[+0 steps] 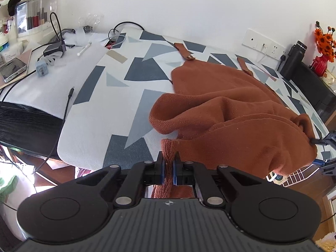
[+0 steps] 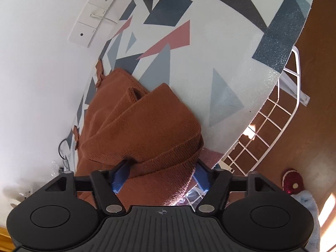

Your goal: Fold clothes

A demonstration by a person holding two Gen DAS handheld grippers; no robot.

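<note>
Two grippers meet one rust knit garment (image 1: 231,105) spread on the patterned board (image 1: 134,79), its straps at 12 o'clock by the wall and its folded bulk at 3 o'clock in the left wrist view. The left gripper (image 1: 168,159), at 6 o'clock, is clenched on a ribbed corner pinched between its blue pads. In the right wrist view the right gripper (image 2: 162,174) straddles the ribbed hem (image 2: 168,161), jaws partly apart; whether its pads press the cloth cannot be told.

At your far left lie a phone (image 1: 13,68) and a charger cable (image 1: 67,103). A black bottle (image 1: 293,59) and orange flowers (image 1: 324,43) stand at your right.
</note>
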